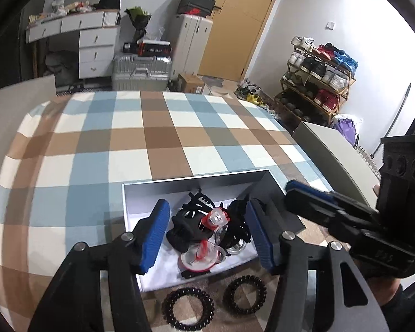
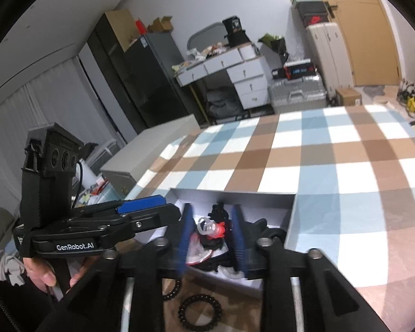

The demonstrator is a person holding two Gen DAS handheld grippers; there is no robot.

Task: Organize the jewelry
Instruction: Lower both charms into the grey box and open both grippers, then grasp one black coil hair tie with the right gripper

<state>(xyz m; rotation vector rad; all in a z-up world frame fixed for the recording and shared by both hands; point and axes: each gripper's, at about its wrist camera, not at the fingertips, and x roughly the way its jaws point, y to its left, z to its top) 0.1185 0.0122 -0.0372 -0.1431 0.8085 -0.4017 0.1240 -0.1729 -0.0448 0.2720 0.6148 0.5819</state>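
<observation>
Both grippers' fingers wide, holding nothing; the light, springy coil hair ties (image 1: 188,310) at lower centre: grip across the ring.

Both views are evenly lit by soft indoor light, bright on the white wall (image 1: 304,5) and dimmer toward the dark cabinet (image 2: 135,77). The fisheye lens bends the checked cloth (image 1: 157,138) on the worktop into curves and leaves black vignette in the corners. The white box (image 1: 196,185) glares pale inside, with shadow under its far wall. In the right wrist view the right tool (image 2: 211,238) shows motion blur along its blue pads (image 2: 239,238); the left wrist view is sharper.
</observation>
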